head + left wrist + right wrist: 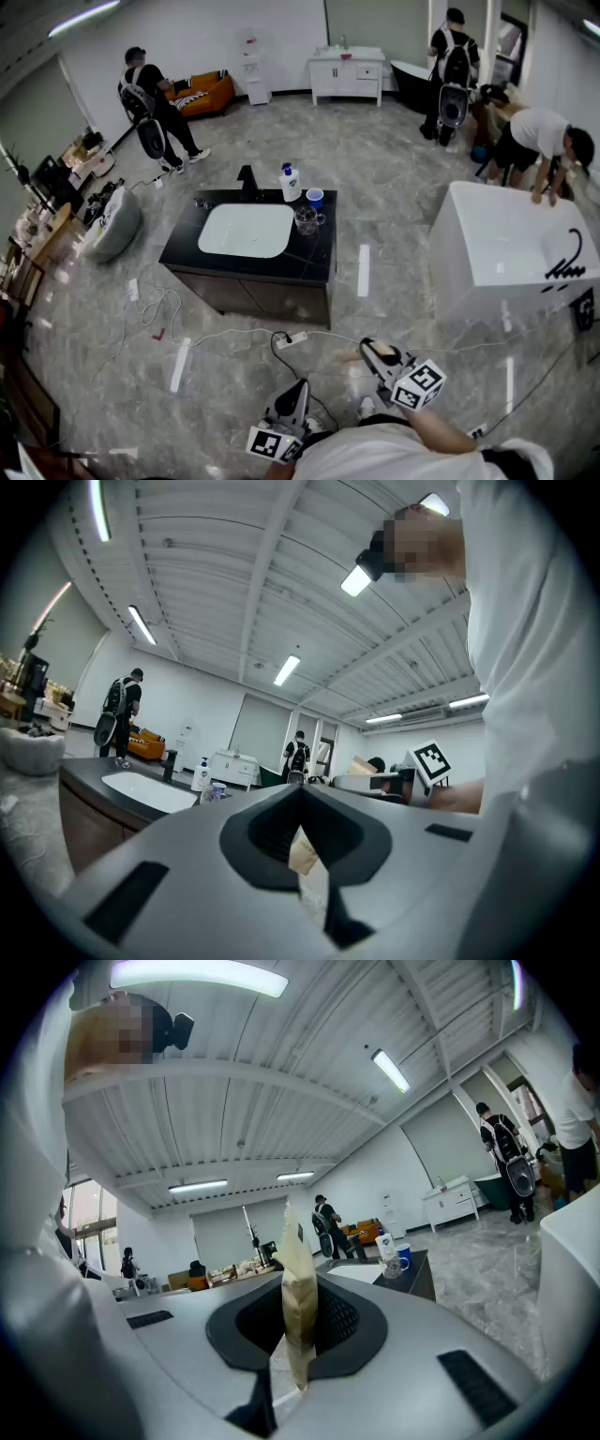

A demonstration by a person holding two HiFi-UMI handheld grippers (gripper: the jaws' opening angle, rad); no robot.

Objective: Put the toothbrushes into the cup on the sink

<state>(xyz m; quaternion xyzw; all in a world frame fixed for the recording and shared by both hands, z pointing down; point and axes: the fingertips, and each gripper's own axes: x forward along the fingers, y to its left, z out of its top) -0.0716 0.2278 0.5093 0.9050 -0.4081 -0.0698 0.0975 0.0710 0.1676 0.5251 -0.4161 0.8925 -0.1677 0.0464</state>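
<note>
The left gripper (300, 844) and right gripper (298, 1305) are held level at the body, jaws closed and empty, presumably awaiting approach, well apart from the sink (246, 231) where the blue cup (315, 198) stands; toothbrushes cannot be made out.

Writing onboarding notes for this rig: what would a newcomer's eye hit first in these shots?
The black vanity with its white basin standing alone mid-floor, a blue cup at its back right corner. Then the big white tub at right. In their own views, the right gripper is shut on an upright beige packet, the left gripper on a smaller beige piece.
</note>
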